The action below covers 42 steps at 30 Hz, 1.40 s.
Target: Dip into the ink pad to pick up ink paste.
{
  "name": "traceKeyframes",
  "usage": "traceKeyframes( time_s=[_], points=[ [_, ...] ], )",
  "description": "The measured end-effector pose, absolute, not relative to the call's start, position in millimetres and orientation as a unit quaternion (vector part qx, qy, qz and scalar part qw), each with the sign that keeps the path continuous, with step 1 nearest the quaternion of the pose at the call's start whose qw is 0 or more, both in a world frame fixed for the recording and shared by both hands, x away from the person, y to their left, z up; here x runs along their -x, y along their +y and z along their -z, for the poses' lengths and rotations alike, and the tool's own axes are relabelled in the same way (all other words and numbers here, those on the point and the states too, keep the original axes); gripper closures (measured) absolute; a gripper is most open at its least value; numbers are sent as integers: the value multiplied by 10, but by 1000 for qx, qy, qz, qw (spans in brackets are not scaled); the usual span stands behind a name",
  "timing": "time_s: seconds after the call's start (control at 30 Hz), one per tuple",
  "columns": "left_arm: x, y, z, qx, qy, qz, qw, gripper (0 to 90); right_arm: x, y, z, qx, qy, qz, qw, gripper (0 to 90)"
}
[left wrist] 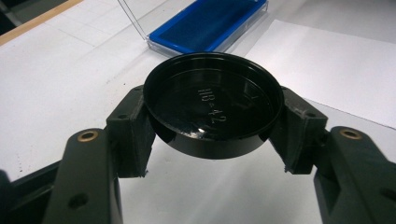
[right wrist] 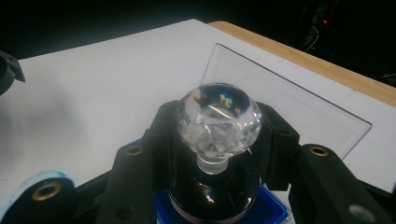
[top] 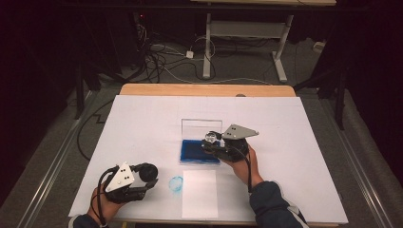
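Note:
My left gripper (top: 148, 176) near the table's front left is shut on a round black cap (left wrist: 212, 105), open side up, with raised lettering inside; its pads grip the rim on both sides. My right gripper (top: 209, 143) is shut on a stamp with a clear faceted knob (right wrist: 219, 119). The stamp's dark round base (right wrist: 212, 193) is low over the blue ink pad (top: 197, 151); whether it touches I cannot tell. The pad lies in a case whose clear lid (top: 202, 126) stands open behind it.
A white paper sheet (top: 199, 192) lies at the front centre, with a round blue print (top: 176, 184) on the table cover just left of it. The wooden table edge (top: 204, 90) runs along the back. Cables and a desk frame lie on the floor beyond.

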<state>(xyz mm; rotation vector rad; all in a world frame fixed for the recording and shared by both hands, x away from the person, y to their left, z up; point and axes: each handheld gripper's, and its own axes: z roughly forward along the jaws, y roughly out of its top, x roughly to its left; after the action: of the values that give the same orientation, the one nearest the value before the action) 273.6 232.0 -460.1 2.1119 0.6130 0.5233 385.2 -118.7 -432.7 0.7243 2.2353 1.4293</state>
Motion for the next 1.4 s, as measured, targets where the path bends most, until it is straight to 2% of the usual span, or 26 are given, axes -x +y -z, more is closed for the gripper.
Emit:
traceKeyframes(
  time_s=[0.57,1.4],
  points=[
    [-2740,2330,4593,-843,247,-211,429,362,-3838,-1192,4334,-260,797,-508,198,566],
    [-2770,2338,4603,-842,249,-207,431,363,-3612,-1283,4219,-242,795,-523,192,566]
  ],
)
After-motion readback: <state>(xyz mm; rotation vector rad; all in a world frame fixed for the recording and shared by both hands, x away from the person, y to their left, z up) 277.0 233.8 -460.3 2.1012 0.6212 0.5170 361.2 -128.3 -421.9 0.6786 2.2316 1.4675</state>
